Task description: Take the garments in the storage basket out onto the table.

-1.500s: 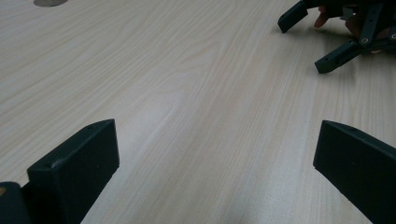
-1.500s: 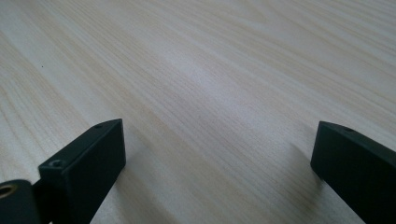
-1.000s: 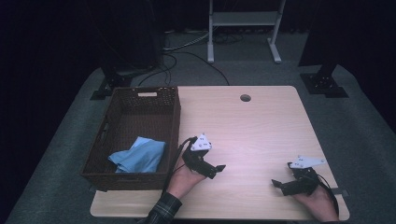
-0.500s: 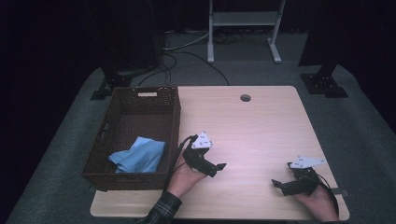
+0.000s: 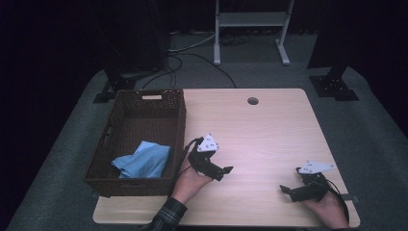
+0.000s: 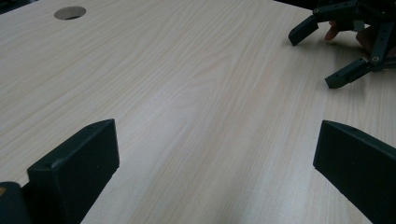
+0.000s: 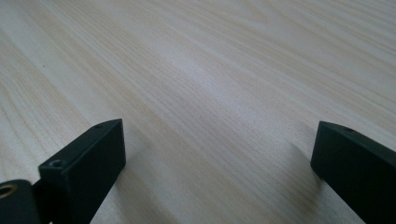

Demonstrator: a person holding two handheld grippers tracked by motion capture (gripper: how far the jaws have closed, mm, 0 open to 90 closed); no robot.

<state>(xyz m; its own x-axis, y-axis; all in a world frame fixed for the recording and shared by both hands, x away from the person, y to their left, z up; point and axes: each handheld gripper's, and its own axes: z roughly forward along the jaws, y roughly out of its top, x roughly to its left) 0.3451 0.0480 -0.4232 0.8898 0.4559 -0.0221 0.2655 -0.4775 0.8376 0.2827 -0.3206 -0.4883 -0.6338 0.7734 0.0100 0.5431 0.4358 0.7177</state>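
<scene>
Dark floor and black stands are surrounding a pale wooden table [image 5: 269, 125] with one round hole [image 5: 252, 101] near its far edge. Two hands are resting low on the near side. The left gripper [image 5: 224, 171] is lying just right of the basket, jaws spread wide with nothing between them, pointing toward the right gripper [image 5: 286, 190], which is sitting well apart near the right corner, jaws likewise parted and empty. One brown wicker basket [image 5: 144, 103] is standing at the table's left edge, holding one crumpled light-blue cloth [image 5: 143, 160] in its near part.
</scene>
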